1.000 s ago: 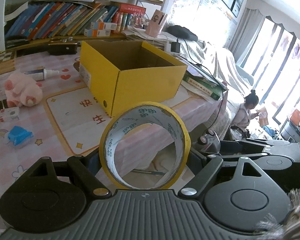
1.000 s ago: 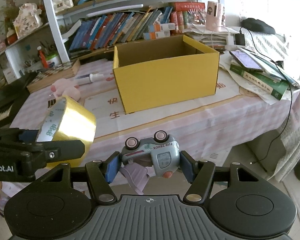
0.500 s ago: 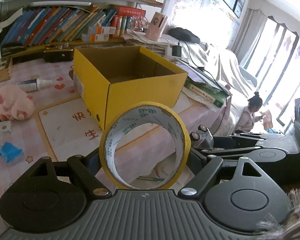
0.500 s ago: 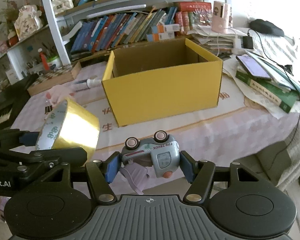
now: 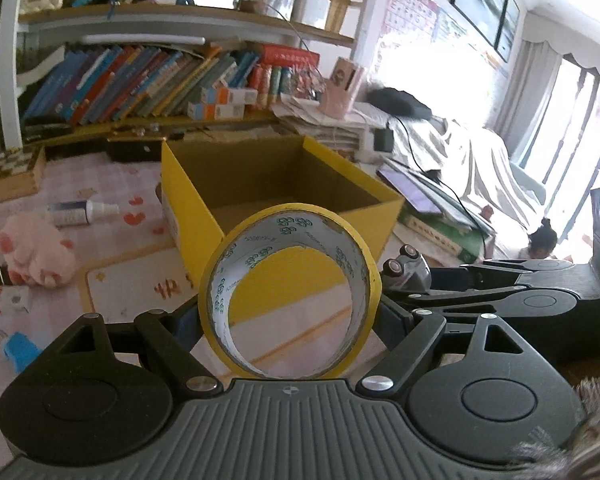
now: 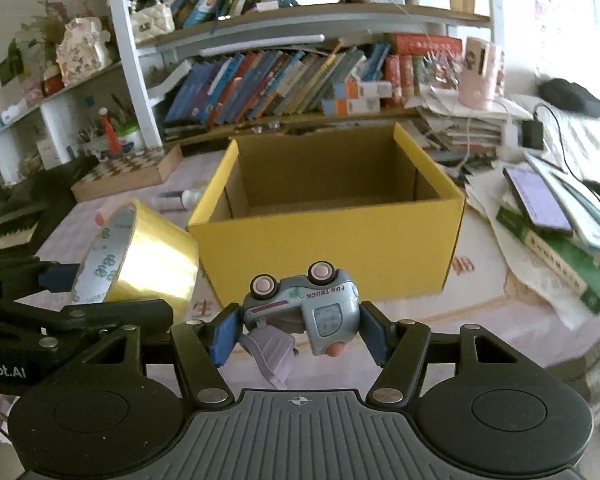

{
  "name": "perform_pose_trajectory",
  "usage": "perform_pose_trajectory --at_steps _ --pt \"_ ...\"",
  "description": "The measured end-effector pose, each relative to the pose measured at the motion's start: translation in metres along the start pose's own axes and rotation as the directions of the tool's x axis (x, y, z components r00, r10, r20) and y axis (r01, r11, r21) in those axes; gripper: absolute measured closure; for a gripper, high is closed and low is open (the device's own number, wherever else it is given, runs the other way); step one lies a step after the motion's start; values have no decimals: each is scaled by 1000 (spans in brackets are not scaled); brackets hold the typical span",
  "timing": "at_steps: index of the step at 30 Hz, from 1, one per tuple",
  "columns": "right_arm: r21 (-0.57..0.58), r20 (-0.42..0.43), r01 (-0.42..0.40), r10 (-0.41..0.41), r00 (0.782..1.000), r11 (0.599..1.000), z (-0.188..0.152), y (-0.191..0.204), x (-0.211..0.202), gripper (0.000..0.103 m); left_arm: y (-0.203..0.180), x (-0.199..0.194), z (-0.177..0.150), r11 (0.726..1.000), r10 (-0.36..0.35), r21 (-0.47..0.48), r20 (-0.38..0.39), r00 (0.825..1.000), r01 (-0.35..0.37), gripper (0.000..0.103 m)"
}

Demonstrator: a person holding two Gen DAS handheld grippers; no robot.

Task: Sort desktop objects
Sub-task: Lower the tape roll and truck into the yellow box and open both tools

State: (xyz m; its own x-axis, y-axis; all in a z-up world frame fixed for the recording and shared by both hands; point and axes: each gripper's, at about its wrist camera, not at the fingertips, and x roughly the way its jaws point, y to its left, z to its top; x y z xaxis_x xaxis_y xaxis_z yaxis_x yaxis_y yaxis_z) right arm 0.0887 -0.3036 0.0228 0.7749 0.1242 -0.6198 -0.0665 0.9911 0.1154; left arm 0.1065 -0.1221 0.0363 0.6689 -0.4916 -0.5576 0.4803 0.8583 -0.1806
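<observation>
My left gripper is shut on a yellow tape roll, held upright with its hole facing the camera. In the right wrist view that tape roll hangs at the left, just in front of the box's near left corner. My right gripper is shut on a grey-blue toy truck, which lies upside down with its pink wheels up. An open yellow cardboard box stands on the table right ahead of both grippers; its inside looks bare. The toy truck also shows at the right of the left wrist view.
On the pink tablecloth to the left lie a pink plush toy, a small bottle, a blue item and a small white box. Books and a phone are stacked right of the box. Bookshelves rise behind. A person sits far right.
Both grippers have moved closer to the yellow box and slightly up, each keeping its object. The box now looms larger, and its inside is more visible.
</observation>
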Motion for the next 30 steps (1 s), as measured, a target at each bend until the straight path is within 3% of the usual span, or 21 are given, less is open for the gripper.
perform_pose_trajectory --at_steps 13,19,24,30 --pt "-180 108 -57 77 991 982 64 -35 20 39 -11 23 58 995 82 42 96 992 -86 20" --pt "-306 80 -81 110 991 948 96 -47 49 39 -10 58 88 987 110 109 78 991 -119 20" --pt "-472 8 -96 114 993 876 116 -46 90 39 -5 98 110 968 140 209 19 990 -141 20" --pt "-632 -128 -149 87 988 760 128 -43 151 39 4 155 128 919 229 345 -67 971 -193 20"
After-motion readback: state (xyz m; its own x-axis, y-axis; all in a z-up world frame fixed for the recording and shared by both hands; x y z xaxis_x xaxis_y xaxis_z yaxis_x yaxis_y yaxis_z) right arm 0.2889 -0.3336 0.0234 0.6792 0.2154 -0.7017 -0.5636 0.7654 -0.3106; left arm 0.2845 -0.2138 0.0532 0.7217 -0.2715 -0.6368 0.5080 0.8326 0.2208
